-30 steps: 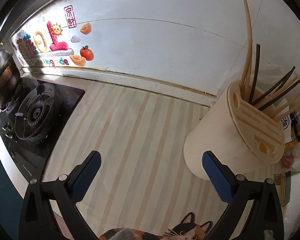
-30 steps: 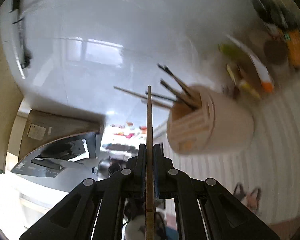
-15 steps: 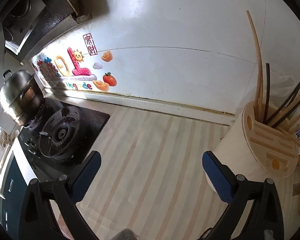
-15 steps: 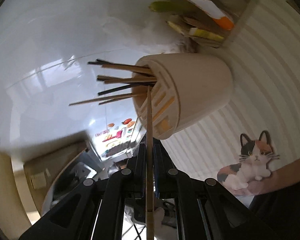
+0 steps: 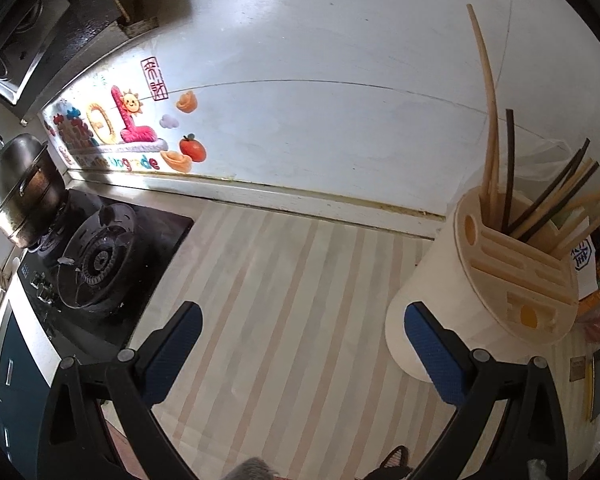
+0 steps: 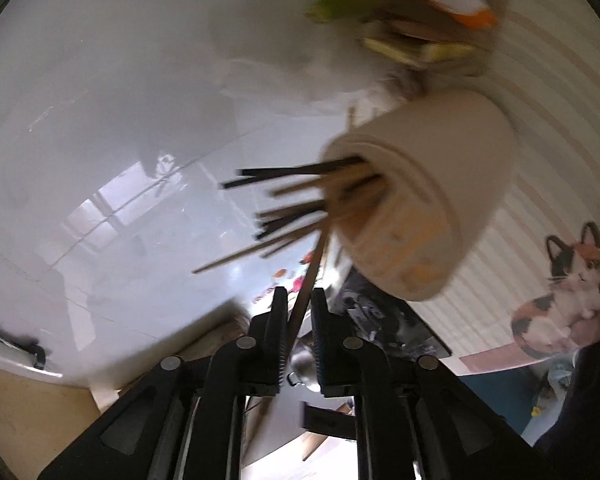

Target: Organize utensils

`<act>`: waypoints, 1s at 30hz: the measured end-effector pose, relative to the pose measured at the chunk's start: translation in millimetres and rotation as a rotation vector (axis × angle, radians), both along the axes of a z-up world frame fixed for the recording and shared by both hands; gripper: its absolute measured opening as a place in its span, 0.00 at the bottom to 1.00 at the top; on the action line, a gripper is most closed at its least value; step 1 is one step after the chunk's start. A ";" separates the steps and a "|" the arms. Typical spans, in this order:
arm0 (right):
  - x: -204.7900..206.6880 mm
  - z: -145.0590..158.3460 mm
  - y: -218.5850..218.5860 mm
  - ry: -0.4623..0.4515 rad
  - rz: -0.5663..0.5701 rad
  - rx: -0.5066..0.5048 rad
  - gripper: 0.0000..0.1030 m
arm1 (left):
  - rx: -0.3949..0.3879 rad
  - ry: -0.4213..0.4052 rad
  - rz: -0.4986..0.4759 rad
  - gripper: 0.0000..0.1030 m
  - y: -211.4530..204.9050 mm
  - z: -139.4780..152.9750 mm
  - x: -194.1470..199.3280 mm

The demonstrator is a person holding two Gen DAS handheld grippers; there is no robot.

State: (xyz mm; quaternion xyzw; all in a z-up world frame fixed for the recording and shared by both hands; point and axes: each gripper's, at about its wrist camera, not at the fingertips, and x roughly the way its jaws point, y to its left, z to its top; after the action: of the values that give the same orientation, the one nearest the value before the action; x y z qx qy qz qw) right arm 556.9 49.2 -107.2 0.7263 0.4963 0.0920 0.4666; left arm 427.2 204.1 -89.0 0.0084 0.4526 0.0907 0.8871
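chopsticks (image 5: pixel 548 204): mixed pale wood and dark sticks, standing fanned in the rear compartment of a cream round utensil holder (image 5: pixel 452 308), at about 3 o'clock in the left wrist view. the holder's top is a slotted tan lid with round holes; its body rests on a striped counter mat (image 5: pixel 284 304).

single chopstick (image 6: pixel 306 284): pale wood, in the right wrist view running from between the right gripper (image 6: pixel 300 308) jaws up toward the holder's mouth at 1 o'clock; its tip lies at the lid edge, and blur hides whether it has entered. the jaws have just been opening; a slim gap shows on either side of the stick, so the pads no longer pinch it.

left gripper (image 5: pixel 300 344): blue pads spread wide, nothing between them, poised over the mat with the holder just beside its right finger.

gas stove (image 5: pixel 96 268): black, at 9 o'clock in the left view, with a steel steamer pot (image 5: pixel 18 188) on the far burner.

wall (image 5: pixel 320 92): white tile, colourful stickers at 10 o'clock.

cat print (image 6: pixel 568 280): calico, on the mat at 3 o'clock in the right view.

bottles and packets (image 6: pixel 404 12): blurred, behind the holder at 12 o'clock.
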 end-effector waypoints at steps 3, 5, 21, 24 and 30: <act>13.8 11.1 -3.8 -0.019 -0.009 -0.006 0.16 | 0.004 0.002 -0.009 1.00 -2.7 1.5 -0.2; 19.1 16.2 -5.9 -0.036 0.000 -0.005 0.17 | 0.010 0.001 -0.009 1.00 -2.3 2.5 -1.5; 2.3 74.3 -36.4 -0.302 0.157 -0.527 0.63 | -0.023 -0.083 -0.008 1.00 -3.2 32.7 -16.1; -26.3 102.8 -11.5 -0.419 0.266 -0.994 0.98 | -0.026 -0.126 -0.032 1.00 -9.9 48.3 -28.7; -86.2 103.2 39.7 -0.561 0.356 -1.497 1.00 | 0.008 -0.148 -0.069 1.00 -29.1 76.7 -58.4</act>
State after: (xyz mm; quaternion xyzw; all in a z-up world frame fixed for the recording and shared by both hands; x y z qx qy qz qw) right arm 470.7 88.9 -4.0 0.0827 0.3989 -0.0128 0.9132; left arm 368.8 175.0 -12.3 0.0209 0.3847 0.0625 0.9207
